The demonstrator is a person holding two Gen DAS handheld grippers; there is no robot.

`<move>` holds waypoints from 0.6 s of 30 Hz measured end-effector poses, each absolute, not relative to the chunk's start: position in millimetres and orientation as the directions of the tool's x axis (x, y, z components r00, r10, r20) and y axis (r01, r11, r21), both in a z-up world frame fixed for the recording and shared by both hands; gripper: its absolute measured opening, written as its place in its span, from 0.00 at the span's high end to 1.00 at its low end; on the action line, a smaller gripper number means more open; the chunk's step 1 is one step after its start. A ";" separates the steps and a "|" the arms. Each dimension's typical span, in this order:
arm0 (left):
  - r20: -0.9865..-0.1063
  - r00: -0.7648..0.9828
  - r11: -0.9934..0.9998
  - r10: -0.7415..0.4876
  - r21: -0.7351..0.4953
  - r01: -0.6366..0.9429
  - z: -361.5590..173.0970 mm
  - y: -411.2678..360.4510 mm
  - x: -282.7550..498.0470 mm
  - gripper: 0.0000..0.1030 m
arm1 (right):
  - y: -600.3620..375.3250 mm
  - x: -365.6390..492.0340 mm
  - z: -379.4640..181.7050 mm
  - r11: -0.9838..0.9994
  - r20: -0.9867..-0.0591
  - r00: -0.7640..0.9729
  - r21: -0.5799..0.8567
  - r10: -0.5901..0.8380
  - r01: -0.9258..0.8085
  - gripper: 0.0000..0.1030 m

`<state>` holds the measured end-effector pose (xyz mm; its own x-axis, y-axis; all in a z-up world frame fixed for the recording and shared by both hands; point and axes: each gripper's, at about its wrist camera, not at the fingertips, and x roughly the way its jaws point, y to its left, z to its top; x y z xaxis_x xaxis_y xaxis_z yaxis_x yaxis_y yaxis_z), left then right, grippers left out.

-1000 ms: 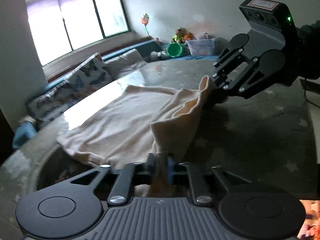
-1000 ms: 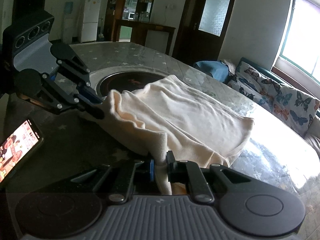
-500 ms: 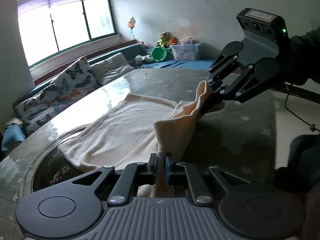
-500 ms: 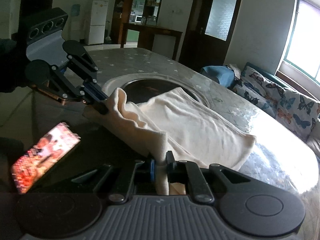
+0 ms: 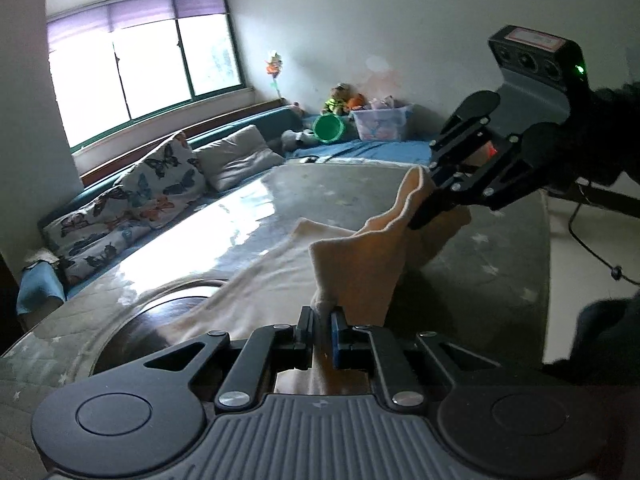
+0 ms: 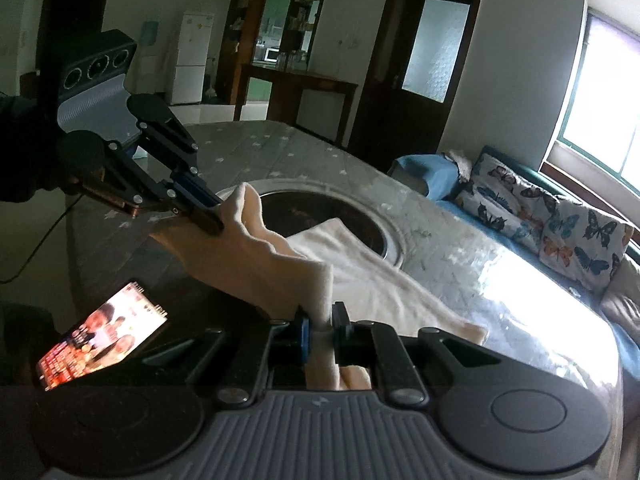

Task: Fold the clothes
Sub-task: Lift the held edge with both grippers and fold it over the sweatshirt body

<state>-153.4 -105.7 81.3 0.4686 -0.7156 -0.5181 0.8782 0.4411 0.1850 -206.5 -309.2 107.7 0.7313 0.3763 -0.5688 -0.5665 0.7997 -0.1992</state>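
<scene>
A cream garment [image 5: 280,280] [image 6: 360,276] lies partly on the big round table, its near edge lifted off the surface. My left gripper [image 5: 321,316] is shut on one corner of that edge; it also shows in the right wrist view [image 6: 216,220], pinching the cloth. At the bottom of the right wrist view my right gripper [image 6: 321,320] is shut on the other corner, and it appears in the left wrist view [image 5: 420,216] at the right. The raised edge sags between the two grippers. The far part of the garment still rests on the table.
The table [image 5: 480,264] has a dark round inset [image 6: 320,212] under the cloth. A lit phone [image 6: 100,332] lies near the table's front edge. A sofa with butterfly cushions [image 5: 152,184] runs along the window wall. A person's dark sleeve [image 5: 612,132] holds the right gripper.
Both grippers have risen with the garment's near edge, so more of the cloth hangs off the table. Both grips stay the same.
</scene>
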 end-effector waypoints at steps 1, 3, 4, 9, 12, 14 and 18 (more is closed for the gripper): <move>-0.515 0.474 0.448 -0.714 0.184 0.875 81.9 -106.9 -149.1 0.91 | -310.2 -202.4 108.4 0.801 -0.567 0.733 -0.198 0.376 -0.564 0.91; -0.510 0.483 0.458 -0.712 0.184 0.870 83.3 -109.4 -140.4 0.91 | -312.2 -194.1 110.0 0.804 -0.563 0.736 -0.197 0.375 -0.561 0.91; -0.508 0.489 0.463 -0.710 0.187 0.866 83.6 -110.9 -135.5 0.91 | -313.3 -189.8 110.7 0.806 -0.561 0.738 -0.197 0.375 -0.559 0.91; -0.501 0.507 0.487 -0.701 0.183 0.854 86.5 -117.9 -111.5 0.91 | -318.9 -166.2 111.3 0.814 -0.552 0.749 -0.200 0.366 -0.545 0.91; -0.504 0.516 0.504 -0.692 0.175 0.846 85.1 -123.9 -94.2 0.91 | -321.7 -151.5 108.7 0.818 -0.552 0.754 -0.206 0.356 -0.537 0.91; -0.507 0.525 0.515 -0.684 0.175 0.839 83.3 -128.9 -82.7 0.91 | -323.9 -140.4 106.3 0.821 -0.551 0.758 -0.210 0.348 -0.530 0.91; -0.519 0.536 0.535 -0.666 0.169 0.828 79.5 -136.9 -58.9 0.91 | -325.8 -118.2 101.0 0.827 -0.554 0.763 -0.218 0.333 -0.519 0.91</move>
